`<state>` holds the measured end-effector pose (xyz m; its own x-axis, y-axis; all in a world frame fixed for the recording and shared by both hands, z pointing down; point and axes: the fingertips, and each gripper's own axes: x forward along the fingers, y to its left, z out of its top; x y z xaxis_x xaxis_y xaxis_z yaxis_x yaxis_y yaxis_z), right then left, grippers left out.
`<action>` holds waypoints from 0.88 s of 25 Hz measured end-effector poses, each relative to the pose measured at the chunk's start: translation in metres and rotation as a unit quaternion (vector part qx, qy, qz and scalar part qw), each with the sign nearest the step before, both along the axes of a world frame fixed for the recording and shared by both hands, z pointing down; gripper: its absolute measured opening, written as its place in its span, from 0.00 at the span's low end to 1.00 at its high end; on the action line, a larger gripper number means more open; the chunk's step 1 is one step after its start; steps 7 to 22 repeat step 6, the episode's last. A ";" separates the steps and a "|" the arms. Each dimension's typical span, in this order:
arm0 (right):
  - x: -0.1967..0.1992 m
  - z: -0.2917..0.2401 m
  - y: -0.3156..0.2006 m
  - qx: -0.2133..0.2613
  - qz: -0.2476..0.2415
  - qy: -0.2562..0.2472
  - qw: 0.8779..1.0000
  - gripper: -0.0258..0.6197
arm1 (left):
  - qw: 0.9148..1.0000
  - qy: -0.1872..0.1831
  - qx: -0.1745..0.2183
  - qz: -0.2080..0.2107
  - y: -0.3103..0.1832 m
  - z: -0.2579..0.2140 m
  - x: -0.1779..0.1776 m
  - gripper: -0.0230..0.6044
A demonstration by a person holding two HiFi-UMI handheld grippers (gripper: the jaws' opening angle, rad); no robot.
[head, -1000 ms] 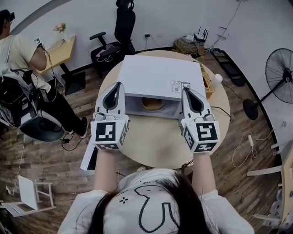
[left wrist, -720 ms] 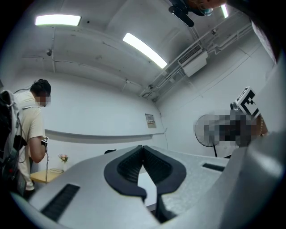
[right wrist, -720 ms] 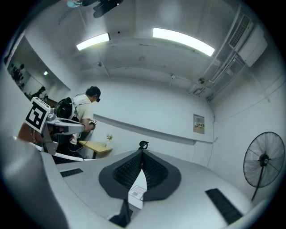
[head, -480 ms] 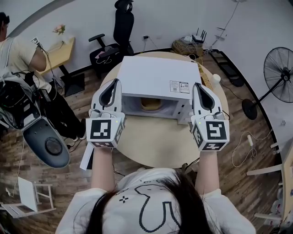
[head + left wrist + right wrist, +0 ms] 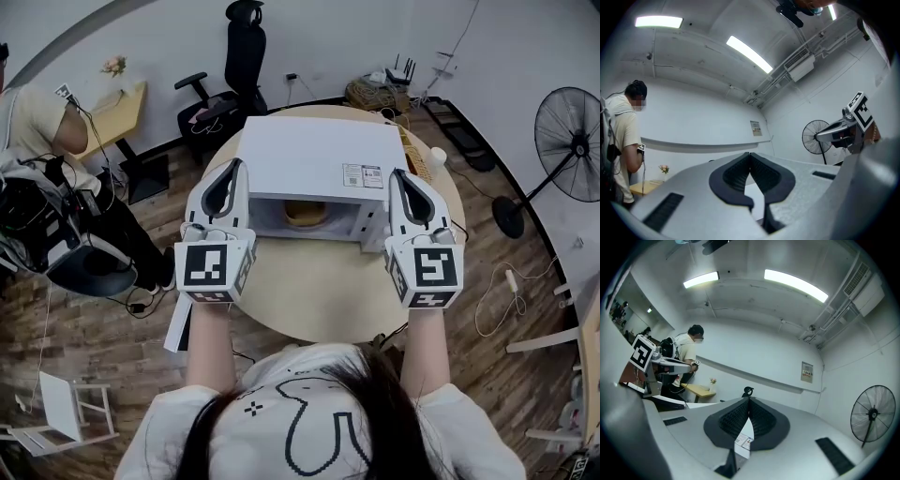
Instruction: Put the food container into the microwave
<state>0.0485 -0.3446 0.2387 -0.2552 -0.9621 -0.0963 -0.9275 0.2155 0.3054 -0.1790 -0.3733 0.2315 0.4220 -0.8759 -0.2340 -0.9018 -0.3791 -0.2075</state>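
The white microwave (image 5: 314,159) stands on the round wooden table (image 5: 319,291), its front cavity open towards me. Inside the cavity sits the tan food container (image 5: 305,214), partly hidden by the microwave's top. My left gripper (image 5: 233,167) is held upright at the cavity's left side, jaws shut and empty; its tips meet in the left gripper view (image 5: 750,153). My right gripper (image 5: 397,174) stands upright at the cavity's right side, also shut on nothing, with its tips together (image 5: 749,398). Neither gripper touches the container.
A white panel (image 5: 181,325), seemingly the microwave's open door, hangs off the table's left edge below my left gripper. A black office chair (image 5: 230,80) stands behind the table, a standing fan (image 5: 567,127) at the right, and a person (image 5: 37,131) at a desk on the left.
Both grippers have drawn apart from the cavity, the right one to the right, the left slightly left, and then held still. The container stays inside the microwave.
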 end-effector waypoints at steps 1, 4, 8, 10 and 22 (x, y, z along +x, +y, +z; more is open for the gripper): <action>0.000 -0.001 0.000 0.001 0.000 0.001 1.000 0.08 | 1.000 0.001 0.000 0.001 0.000 -0.001 0.000 0.05; 0.000 -0.002 0.001 0.003 -0.002 0.001 1.000 0.08 | 1.000 0.001 0.000 0.002 -0.001 -0.002 0.002 0.05; 0.000 -0.002 0.000 0.004 -0.001 0.000 1.000 0.08 | 1.000 0.003 0.000 0.003 -0.001 -0.002 0.003 0.05; 0.000 -0.002 0.000 0.004 -0.001 0.000 1.000 0.08 | 1.000 0.003 0.000 0.003 -0.001 -0.002 0.003 0.05; 0.000 -0.002 0.000 0.004 -0.001 0.000 1.000 0.08 | 1.000 0.003 0.000 0.003 -0.001 -0.002 0.003 0.05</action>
